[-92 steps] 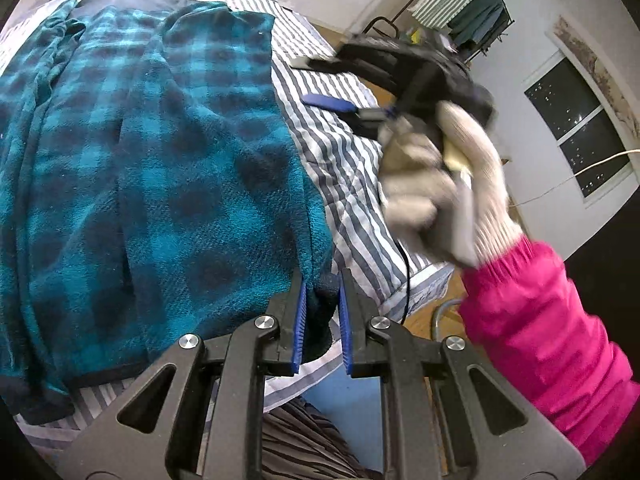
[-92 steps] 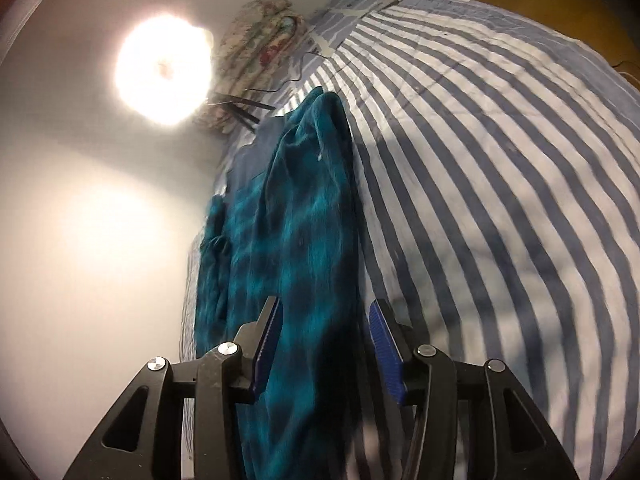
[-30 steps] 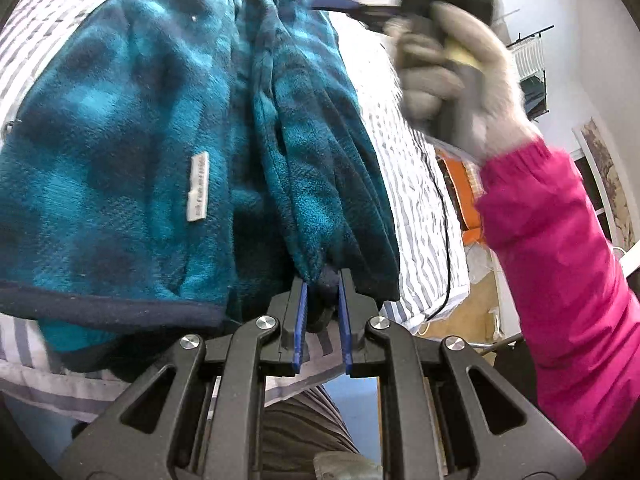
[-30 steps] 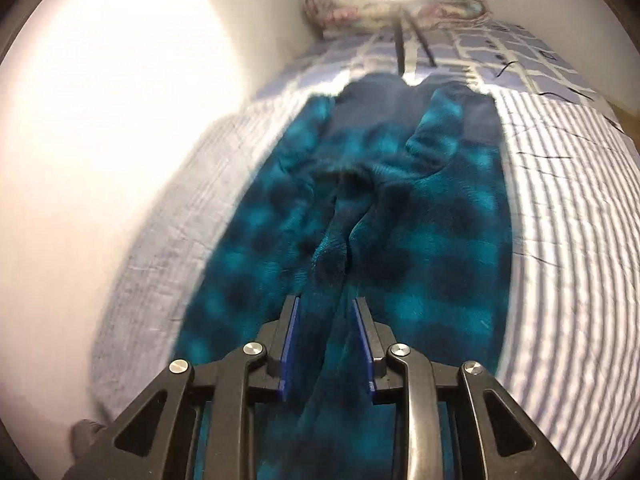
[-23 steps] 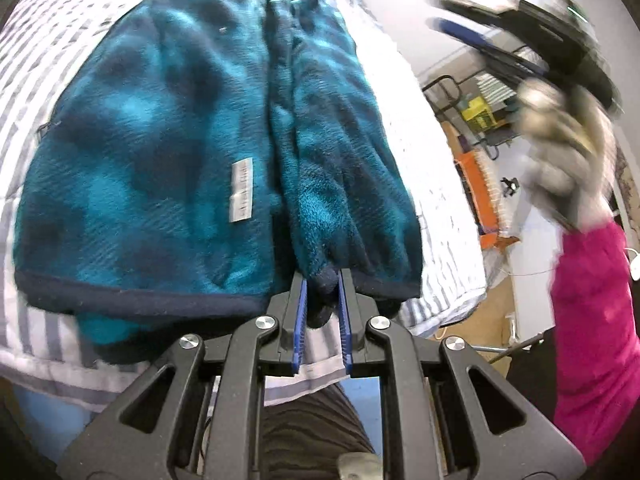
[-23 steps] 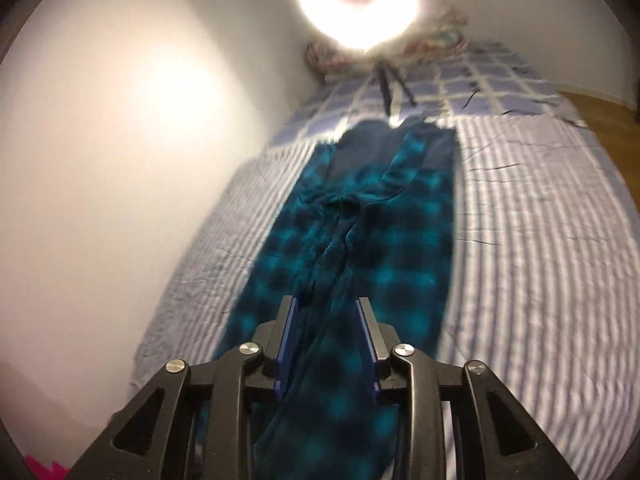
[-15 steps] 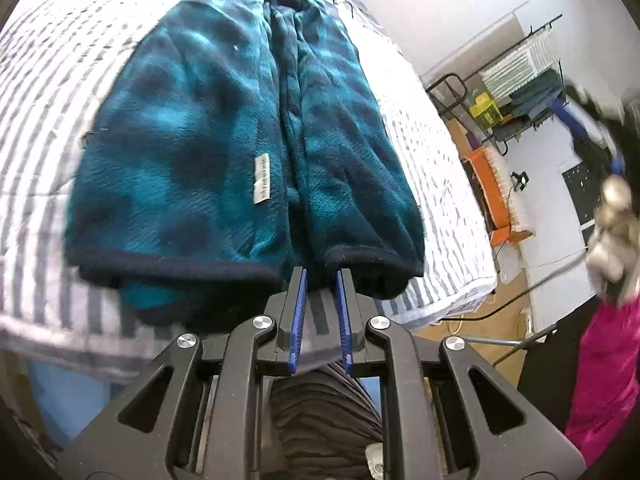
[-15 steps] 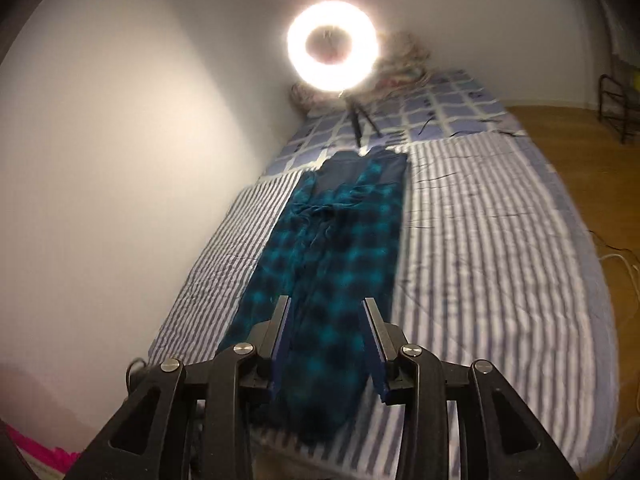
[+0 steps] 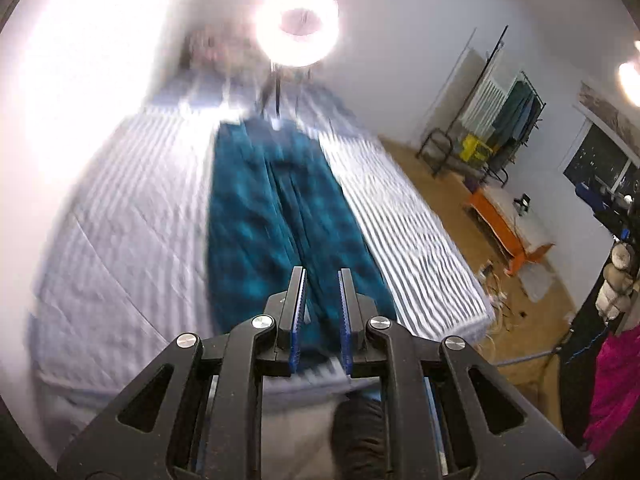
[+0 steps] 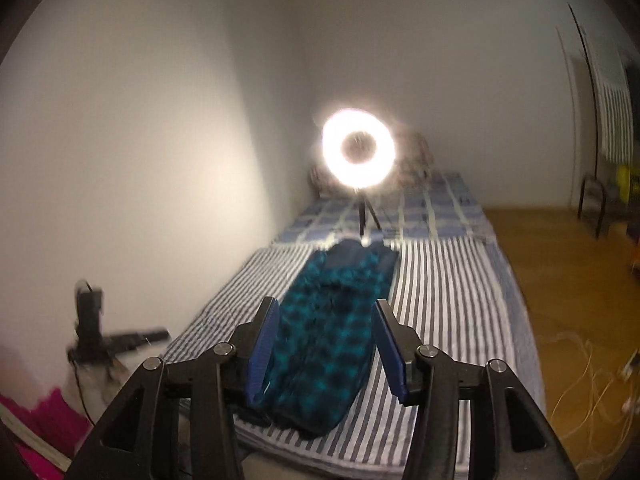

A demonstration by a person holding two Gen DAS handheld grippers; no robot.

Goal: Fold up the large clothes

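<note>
Blur smears robe (image 9: 280, 216) pattern, lying lengthwise on striped bed (image 9: 120, 208). Left gripper (image 9: 321, 312) raised above it, narrow gap, empty. Right gripper (image 10: 326, 344) raised, jaws just widened, nothing between.

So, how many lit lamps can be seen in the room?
2. A ring light stands on its tripod at the far end of the bed, behind the teal garment. A second lamp glows at the right edge of the left wrist view. Others may be hidden.
</note>
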